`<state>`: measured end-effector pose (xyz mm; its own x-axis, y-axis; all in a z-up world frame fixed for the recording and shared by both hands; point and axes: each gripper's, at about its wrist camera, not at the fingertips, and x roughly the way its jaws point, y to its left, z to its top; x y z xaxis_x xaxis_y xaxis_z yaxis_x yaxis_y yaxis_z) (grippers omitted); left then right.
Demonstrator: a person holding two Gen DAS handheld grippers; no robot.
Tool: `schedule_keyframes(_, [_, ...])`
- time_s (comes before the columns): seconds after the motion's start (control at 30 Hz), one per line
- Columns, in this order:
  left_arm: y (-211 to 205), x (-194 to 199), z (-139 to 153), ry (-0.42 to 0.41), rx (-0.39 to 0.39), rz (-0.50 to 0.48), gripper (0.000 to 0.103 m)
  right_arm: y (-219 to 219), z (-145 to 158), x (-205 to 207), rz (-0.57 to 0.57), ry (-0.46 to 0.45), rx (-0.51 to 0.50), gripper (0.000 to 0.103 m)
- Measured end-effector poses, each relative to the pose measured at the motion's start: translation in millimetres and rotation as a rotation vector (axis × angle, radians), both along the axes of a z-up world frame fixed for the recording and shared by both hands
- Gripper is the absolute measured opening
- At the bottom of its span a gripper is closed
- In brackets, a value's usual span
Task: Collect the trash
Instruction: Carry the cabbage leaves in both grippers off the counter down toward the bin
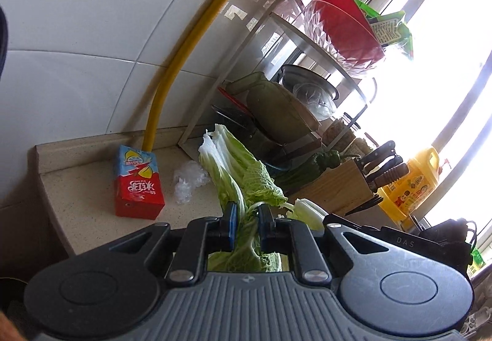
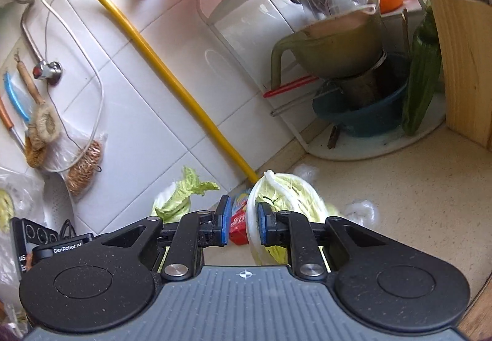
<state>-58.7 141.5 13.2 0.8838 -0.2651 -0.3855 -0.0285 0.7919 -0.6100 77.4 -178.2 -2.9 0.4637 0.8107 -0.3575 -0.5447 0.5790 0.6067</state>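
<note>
Both sets of jaws grip a cabbage leaf [image 1: 243, 174], each leaf's long axis pointing away from its camera.

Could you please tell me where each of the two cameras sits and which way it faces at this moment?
Left wrist view: sits on the left claw, looking along its fingers at a cabbage leaf it grips, the juice carton, tiled wall and dish rack; only the claw shows, no hand.
Right wrist view: sits on the right claw, facing the tiled corner, gripping another cabbage leaf; only the claw shows.
Shared: the yellow hose, carton, wooden knife block and crumpled plastic.
</note>
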Motion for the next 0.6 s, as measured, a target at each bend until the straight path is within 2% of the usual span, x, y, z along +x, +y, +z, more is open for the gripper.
schedule_keyframes(0.1, [6.9,-8.0,-2.2,-0.002,-0.019,0.009,0.012,4.8,-3.4,-3.4,0.018,0.018,0.009,0.024])
schedule_keyframes(0.3, [16.6,-22.0,1.1,-0.008,-0.008,0.040,0.012,22.1,5.5,-6.8,0.061,0.016,0.037,0.024])
schedule_keyframes(0.6, [39.0,-56.9,7.7,-0.019,0.017,0.135,0.012,75.2,16.8,-19.7,0.194,-0.007,0.043,0.024])
